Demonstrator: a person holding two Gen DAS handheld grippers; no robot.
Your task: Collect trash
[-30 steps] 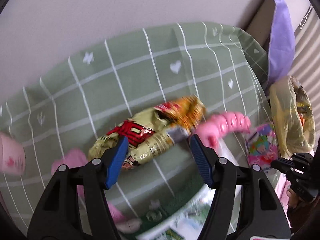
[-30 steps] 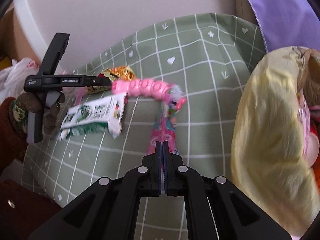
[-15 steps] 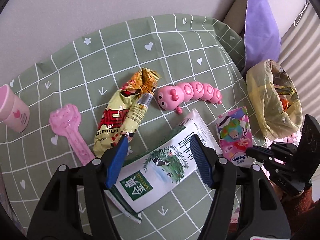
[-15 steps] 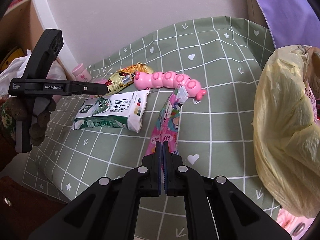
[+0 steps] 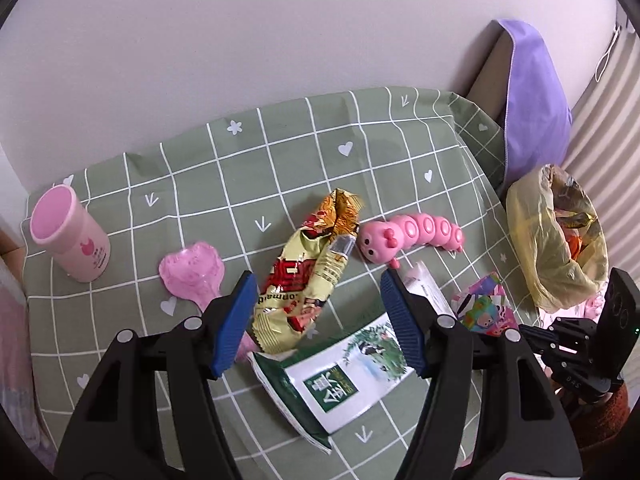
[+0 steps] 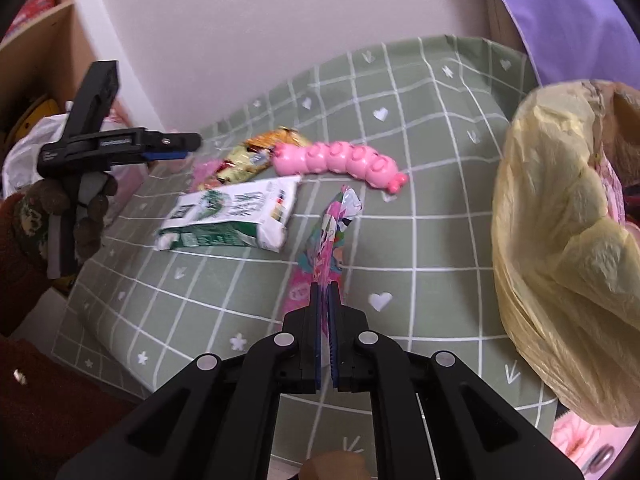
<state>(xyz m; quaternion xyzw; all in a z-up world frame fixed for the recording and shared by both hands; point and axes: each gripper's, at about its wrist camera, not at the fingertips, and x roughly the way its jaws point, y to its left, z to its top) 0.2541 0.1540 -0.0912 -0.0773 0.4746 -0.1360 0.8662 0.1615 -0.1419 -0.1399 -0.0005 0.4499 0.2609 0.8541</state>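
Note:
My left gripper (image 5: 316, 320) is open and empty, hovering above a yellow-and-red snack bag (image 5: 308, 272) and a green-and-white carton (image 5: 340, 380) on the green checked cloth (image 5: 280, 160). My right gripper (image 6: 325, 300) is shut on a colourful pink wrapper (image 6: 330, 240) and holds it just above the cloth. That wrapper also shows in the left wrist view (image 5: 484, 308). The snack bag (image 6: 248, 156) and carton (image 6: 232, 216) lie to its left. A yellow trash bag (image 6: 560, 240) stands open at the right, with trash inside (image 5: 560, 240).
A pink caterpillar toy (image 5: 412, 236), a pink heart-shaped spoon (image 5: 192, 272) and a pink cup (image 5: 68, 236) lie on the cloth. A purple cushion (image 5: 532, 104) leans at the back right. A white wall stands behind. Shelves (image 6: 40, 60) stand at the left.
My left gripper has pulled back and up from the snack bag, so more of the cloth shows. My right gripper has lifted slightly with the pink wrapper and stays shut.

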